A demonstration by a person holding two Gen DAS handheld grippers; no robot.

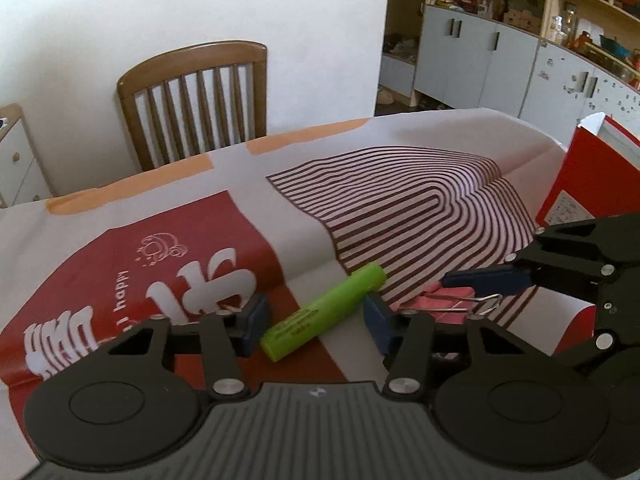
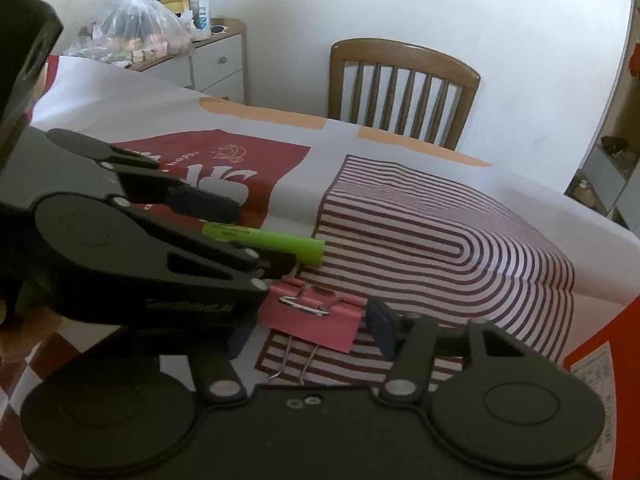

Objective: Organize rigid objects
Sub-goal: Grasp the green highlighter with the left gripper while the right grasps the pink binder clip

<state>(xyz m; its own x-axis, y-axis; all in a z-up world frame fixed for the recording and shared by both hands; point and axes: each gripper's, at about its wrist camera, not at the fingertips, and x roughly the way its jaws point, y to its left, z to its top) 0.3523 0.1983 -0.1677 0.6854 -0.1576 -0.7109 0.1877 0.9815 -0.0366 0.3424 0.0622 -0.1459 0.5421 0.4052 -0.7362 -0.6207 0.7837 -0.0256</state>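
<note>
A green highlighter (image 1: 326,310) lies on the printed table cover, between the open fingers of my left gripper (image 1: 316,322); it also shows in the right wrist view (image 2: 276,242). A pink binder clip (image 2: 316,316) with wire handles lies just right of it, between the open fingers of my right gripper (image 2: 312,332); it also shows in the left wrist view (image 1: 444,300). Neither gripper is closed on its object. The two grippers sit side by side, nearly touching; the left one hides the right gripper's left finger.
A red box (image 1: 588,176) stands at the right edge of the table. A wooden chair (image 2: 400,88) stands at the far side. A drawer unit (image 2: 208,60) with a plastic bag on it is far left. Shelves and cabinets (image 1: 500,48) line the far room.
</note>
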